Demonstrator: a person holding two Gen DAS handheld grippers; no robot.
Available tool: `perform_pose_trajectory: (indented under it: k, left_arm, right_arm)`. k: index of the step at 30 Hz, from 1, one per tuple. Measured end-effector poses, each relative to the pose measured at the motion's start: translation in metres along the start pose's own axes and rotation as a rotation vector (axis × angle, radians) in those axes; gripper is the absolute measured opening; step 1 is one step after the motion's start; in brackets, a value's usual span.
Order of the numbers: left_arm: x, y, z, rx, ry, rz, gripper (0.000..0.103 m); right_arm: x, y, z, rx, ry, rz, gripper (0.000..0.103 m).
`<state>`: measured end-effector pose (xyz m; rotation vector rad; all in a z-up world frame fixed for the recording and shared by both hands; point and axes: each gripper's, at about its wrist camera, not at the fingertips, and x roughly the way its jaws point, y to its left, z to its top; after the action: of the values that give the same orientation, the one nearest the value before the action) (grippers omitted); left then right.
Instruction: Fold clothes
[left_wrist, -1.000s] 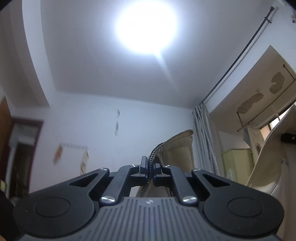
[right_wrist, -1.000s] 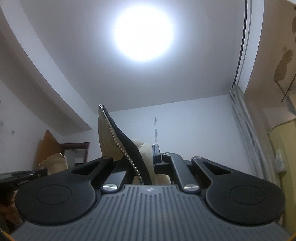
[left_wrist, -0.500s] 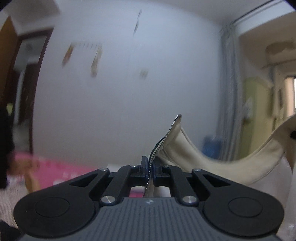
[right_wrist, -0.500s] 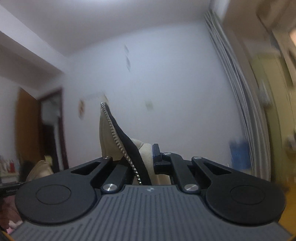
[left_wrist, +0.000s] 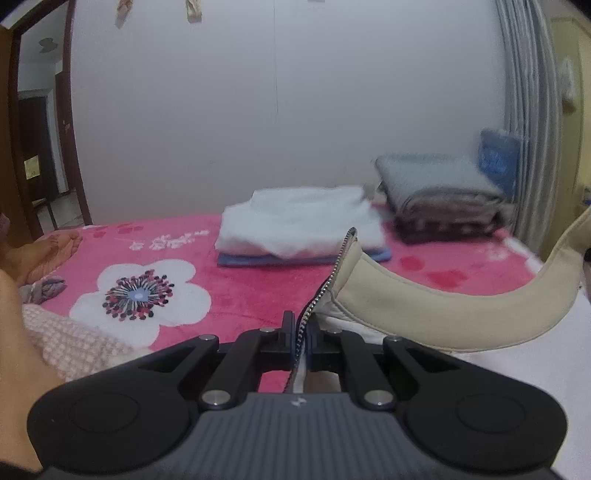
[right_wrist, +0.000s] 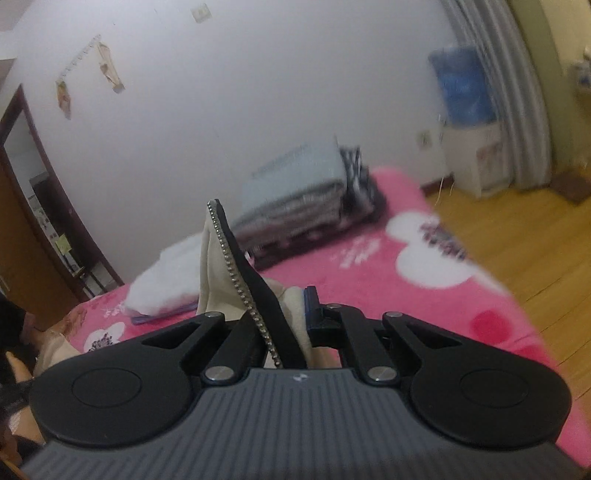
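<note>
**Left wrist and right wrist: both grippers clamped on one jacket**

In the left wrist view the left gripper has its jaws pressed together on the zip edge of a cream jacket. The collar band curves away to the right and runs out of the picture, so where it ends is hidden. Below the jaws the cloth drops behind the gripper body and cannot be followed.

The right gripper is likewise closed tight on the jacket, whose dark zip tape stands up and covers its left finger; only the right finger shows.

Beyond lies a pink bed with flower prints. A white stack and a grey stack of folded clothes are blurred, so single pieces cannot be told apart. A bare foot rests at the bed's left edge; the person is otherwise cut off. A blue shape in the corner is too smeared to name
</note>
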<state>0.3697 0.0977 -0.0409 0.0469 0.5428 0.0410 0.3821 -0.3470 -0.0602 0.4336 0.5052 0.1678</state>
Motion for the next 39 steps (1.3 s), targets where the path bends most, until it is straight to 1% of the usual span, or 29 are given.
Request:
perform_pose_trajectory:
  k: [1, 4, 5, 6, 7, 8, 9, 10, 11, 12, 13, 14, 15, 16, 18, 19, 22, 25, 27, 28, 30, 32, 34, 37, 39]
  left_arm:
    - [0.006, -0.013, -0.009, 0.007, 0.005, 0.007, 0.006]
    - [0.036, -0.018, -0.016, 0.022, 0.054, 0.028, 0.007]
    - [0.044, -0.023, -0.022, 0.029, 0.095, 0.023, 0.007]
    - [0.052, -0.029, -0.029, 0.036, 0.137, 0.018, 0.014]
    - [0.063, -0.030, -0.036, 0.046, 0.190, 0.019, 0.018]
    - [0.073, -0.032, -0.043, 0.055, 0.237, 0.018, 0.027]
    - [0.074, -0.033, -0.047, 0.064, 0.270, 0.025, 0.036]
    - [0.069, -0.033, -0.050, 0.069, 0.284, 0.034, 0.041]
    - [0.066, -0.032, -0.052, 0.067, 0.283, 0.050, 0.052]
    - [0.061, -0.029, -0.051, 0.057, 0.277, 0.051, 0.062]
    - [0.056, -0.026, -0.049, 0.047, 0.271, 0.053, 0.066]
    - [0.049, -0.023, -0.047, 0.032, 0.264, 0.042, 0.072]
    - [0.042, -0.019, -0.045, 0.017, 0.258, 0.032, 0.076]
    - [0.035, -0.019, -0.042, 0.009, 0.255, 0.029, 0.077]
    - [0.011, -0.020, -0.033, -0.001, 0.254, 0.022, 0.084]
    - [-0.002, -0.021, -0.028, -0.006, 0.255, 0.017, 0.084]
    - [-0.047, -0.031, -0.020, -0.012, 0.234, -0.053, 0.086]
    - [-0.098, -0.050, -0.021, 0.004, 0.220, -0.132, 0.089]
    - [-0.131, -0.065, -0.033, 0.015, 0.229, -0.194, 0.090]
    - [-0.144, -0.073, -0.041, 0.021, 0.240, -0.232, 0.090]
    - [-0.171, -0.092, -0.062, 0.036, 0.265, -0.319, 0.090]
    - [-0.191, -0.109, -0.084, 0.050, 0.277, -0.387, 0.090]
    - [-0.205, -0.128, -0.109, 0.079, 0.284, -0.446, 0.090]
    - [-0.214, -0.152, -0.141, 0.131, 0.284, -0.494, 0.090]
    - [-0.217, -0.165, -0.157, 0.185, 0.266, -0.501, 0.089]
  right_arm:
    - [0.011, 0.001, -0.004, -0.009, 0.012, 0.002, 0.000]
    - [0.052, 0.000, -0.001, -0.031, 0.048, 0.008, 0.000]
    - [0.059, -0.001, -0.003, -0.038, 0.069, -0.001, 0.000]
    - [0.068, -0.002, -0.008, -0.048, 0.099, -0.017, 0.001]
    - [0.082, -0.003, -0.014, -0.054, 0.148, -0.041, 0.003]
    - [0.092, -0.006, -0.019, -0.048, 0.201, -0.069, 0.004]
    - [0.101, -0.009, -0.025, -0.042, 0.253, -0.096, 0.004]
    - [0.109, -0.012, -0.030, -0.032, 0.300, -0.116, 0.005]
    - [0.110, -0.014, -0.030, -0.014, 0.324, -0.120, 0.010]
    - [0.105, -0.015, -0.027, 0.003, 0.327, -0.118, 0.014]
    - [0.100, -0.016, -0.023, 0.021, 0.330, -0.115, 0.029]
    - [0.093, -0.017, -0.020, 0.035, 0.329, -0.108, 0.050]
    - [0.083, -0.017, -0.016, 0.045, 0.322, -0.094, 0.058]
    - [0.069, -0.016, -0.011, 0.054, 0.319, -0.081, 0.063]
    - [0.040, -0.015, -0.001, 0.063, 0.314, -0.061, 0.063]
    - [0.020, -0.013, 0.004, 0.070, 0.310, -0.053, 0.064]
    - [-0.040, -0.009, 0.012, 0.105, 0.289, 0.000, 0.065]
    - [-0.108, 0.005, 0.004, 0.116, 0.288, 0.056, 0.066]
    - [-0.154, 0.018, -0.012, 0.085, 0.296, 0.057, 0.066]
    - [-0.178, 0.025, -0.021, 0.064, 0.301, 0.053, 0.068]
    - [-0.218, 0.036, -0.045, 0.024, 0.323, 0.018, 0.072]
    - [-0.251, 0.044, -0.077, -0.020, 0.359, -0.053, 0.076]
    - [-0.276, 0.048, -0.111, -0.051, 0.409, -0.136, 0.078]
    - [-0.299, 0.050, -0.155, -0.081, 0.444, -0.242, 0.081]
    - [-0.302, 0.048, -0.176, -0.095, 0.462, -0.303, 0.082]
